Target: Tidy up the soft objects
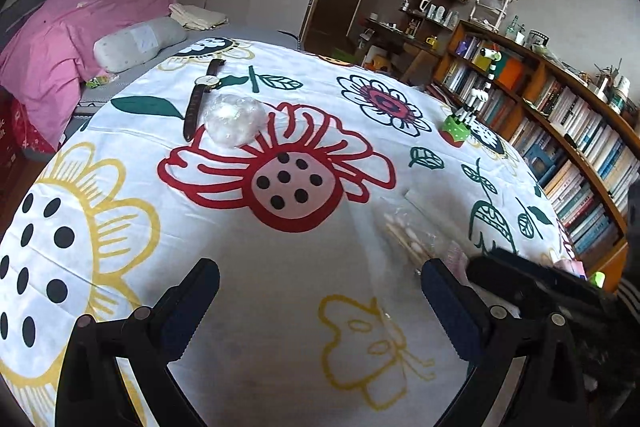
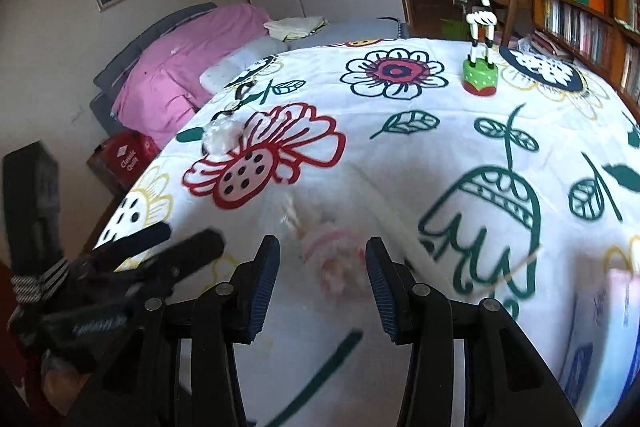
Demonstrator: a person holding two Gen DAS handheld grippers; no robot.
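Note:
A table lies under a white cloth with big flower prints (image 1: 304, 267). My left gripper (image 1: 320, 285) hovers over its near part, jaws wide open, nothing between them. Far left on the cloth sits a ball wrapped in clear film (image 1: 234, 121) (image 2: 220, 139), with a brown-strapped wristwatch (image 1: 200, 95) beside it. A clear bag of cotton swabs (image 1: 408, 239) lies just ahead of the left gripper's right finger. My right gripper (image 2: 322, 279) is open low over the cloth. A blurred pink-and-white soft thing (image 2: 334, 263) lies between its fingertips, and the pads do not press it.
A striped animal figure on a green base (image 1: 456, 129) (image 2: 480, 77) stands far right on the cloth. A pale pink and blue packet (image 2: 624, 307) lies at the near right edge. Bookshelves (image 1: 560, 131) run along the right. A bed with a pink quilt (image 1: 80, 27) is behind on the left.

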